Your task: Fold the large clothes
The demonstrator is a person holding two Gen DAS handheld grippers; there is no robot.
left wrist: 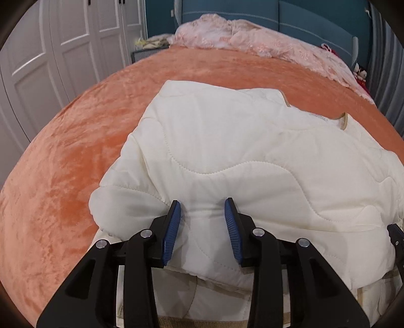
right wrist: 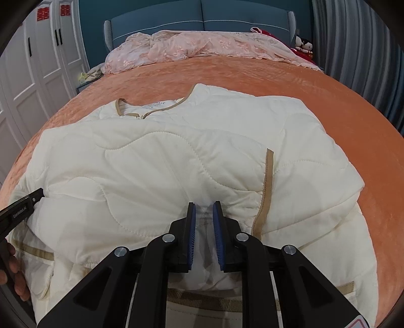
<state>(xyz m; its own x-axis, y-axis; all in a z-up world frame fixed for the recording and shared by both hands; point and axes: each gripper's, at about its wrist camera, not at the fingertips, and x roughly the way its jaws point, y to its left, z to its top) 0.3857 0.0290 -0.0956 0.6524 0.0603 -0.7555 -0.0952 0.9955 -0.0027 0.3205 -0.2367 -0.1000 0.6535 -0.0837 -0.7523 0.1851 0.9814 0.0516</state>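
Cream quilted jacket (right wrist: 176, 161) at frame centre: puffy, soft, light (likely slippery).

Left claw (left wrist: 203, 209) spread astride fold.

Right claw (right wrist: 204, 210) pinching bunched fabric.

Grip trimmed hem.

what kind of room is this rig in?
Almost certainly a bedroom: a bed with an orange blanket and blue padded headboard, white wardrobe doors alongside, and a cream quilted jacket laid out on it.

The jacket (right wrist: 176, 156) lay on the bed (right wrist: 328, 101) near its foot edge; a lace cover (right wrist: 202, 45) lay along the headboard (right wrist: 202, 22) edge.
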